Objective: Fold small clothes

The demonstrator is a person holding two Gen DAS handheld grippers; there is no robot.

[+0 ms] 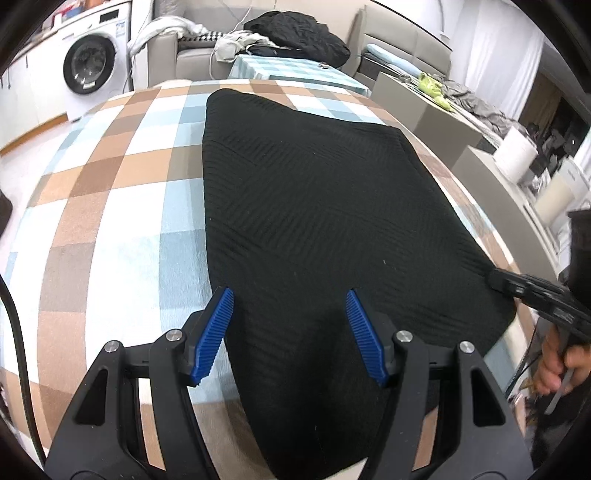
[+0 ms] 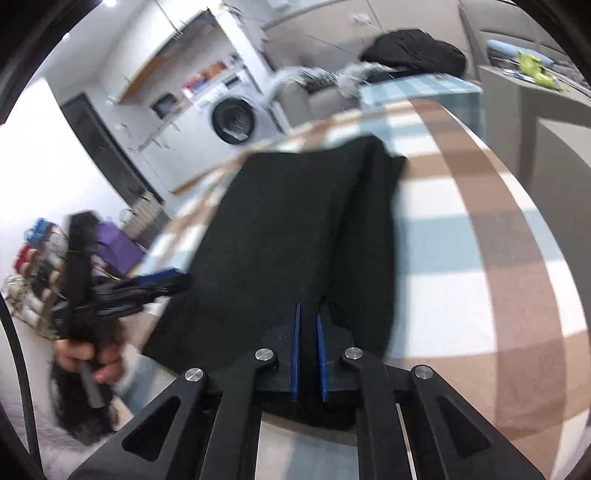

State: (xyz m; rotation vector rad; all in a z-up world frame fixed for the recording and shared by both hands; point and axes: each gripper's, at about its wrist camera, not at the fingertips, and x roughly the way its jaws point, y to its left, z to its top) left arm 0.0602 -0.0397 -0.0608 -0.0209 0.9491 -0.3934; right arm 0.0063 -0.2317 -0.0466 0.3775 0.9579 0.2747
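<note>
Black knit garment (image 1: 314, 229) lies flat on the checked cloth (image 1: 110, 206); the left gripper (image 1: 290, 314) hovers over its near edge with blue pads (image 1: 214, 336) parted about halfway, nothing between them and no contact visible. Right gripper (image 2: 308, 325) has its pads nearly together at the garment's near right corner, where a fold runs up the fabric; whether cloth is pinched there cannot be told. Beyond the garment's far edge stand a washing machine (image 1: 92, 62), a sofa (image 1: 192, 55) and a dark clothes pile (image 1: 299, 35), well apart.

Matt ribbed black knit garment (image 1: 314, 221) on smooth checked tablecloth (image 1: 110, 221)
</note>
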